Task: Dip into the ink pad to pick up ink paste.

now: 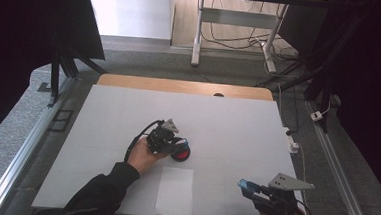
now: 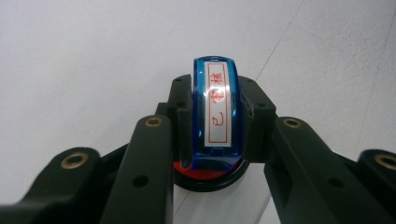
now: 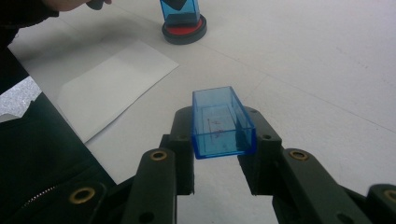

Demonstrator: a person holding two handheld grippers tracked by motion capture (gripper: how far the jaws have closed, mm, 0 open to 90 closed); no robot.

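**Stamp sits on the ink pad, its cap held off to the side**

The stamp [image 2: 217, 109] is blue and see-through, with a white label and red writing on its top. The left hand-held gripper [image 1: 175, 145] has its jaws squeezed tight on the stamp's two sides. The stamp's bottom rests on the round red ink pad [image 1: 181, 154], which sits on the white counter [image 1: 237, 125] near the middle.

The right hand-held gripper [image 3: 223, 140] is closed on the blue cap [image 3: 222, 122] (a little open box, empty inside). It holds the cap up near the front right corner of the counter, well apart from the stamp.

A white sheet of paper [image 1: 175, 190] lies flat on the counter, just in front of the ink pad.

It looks like the step right now is getting ink on the stamp. The next move is probably to lift the stamp straight up, carry it over the paper, and press it down flat so the mark comes out clean.
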